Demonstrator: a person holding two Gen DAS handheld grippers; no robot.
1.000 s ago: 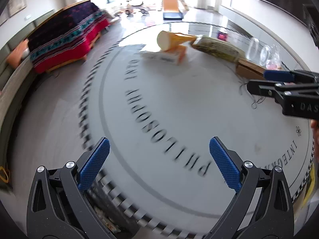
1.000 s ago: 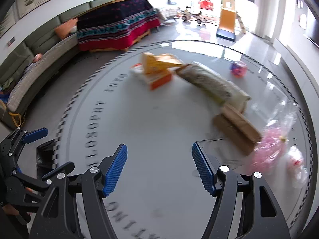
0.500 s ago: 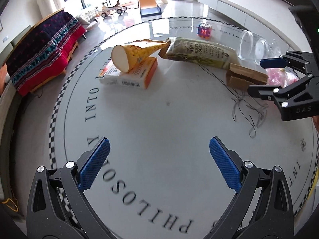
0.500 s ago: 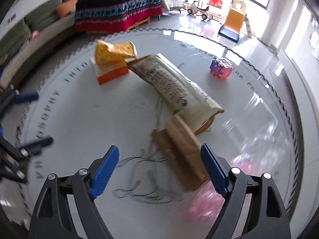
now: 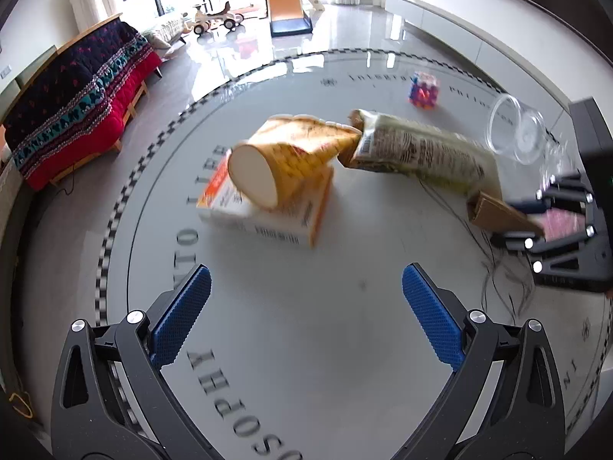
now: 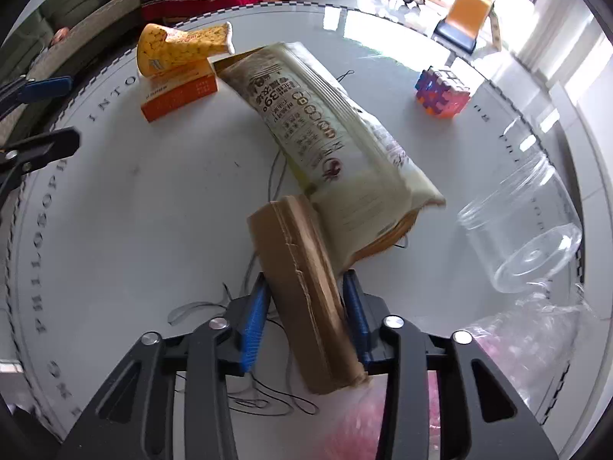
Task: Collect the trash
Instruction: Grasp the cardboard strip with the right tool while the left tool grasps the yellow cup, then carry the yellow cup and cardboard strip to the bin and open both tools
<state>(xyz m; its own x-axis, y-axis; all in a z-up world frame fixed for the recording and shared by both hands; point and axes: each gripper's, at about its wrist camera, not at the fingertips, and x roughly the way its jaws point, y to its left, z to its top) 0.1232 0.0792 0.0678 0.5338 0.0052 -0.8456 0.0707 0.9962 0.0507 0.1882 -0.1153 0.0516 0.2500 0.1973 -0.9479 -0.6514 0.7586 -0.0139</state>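
Cardboard piece point(image 6: 306, 291): lies on the worktop point(image 6: 134, 230), far end tucked under the snack bag point(image 6: 333, 142).
Right hand-held gripper point(image 6: 304, 318): jaws have just been closing and now bracket the cardboard piece; pads look pressed to its sides (grip judged, not certain).
Left hand-held gripper point(image 5: 306, 314): wide open, empty, left of the cardboard piece.
Risk: lifting may drag the snack bag along; black threads point(image 6: 249, 402) under the cardboard piece could snag.
Room: clear jar point(image 6: 525, 230) right of the cardboard piece, near the rim; bare worktop to its left.
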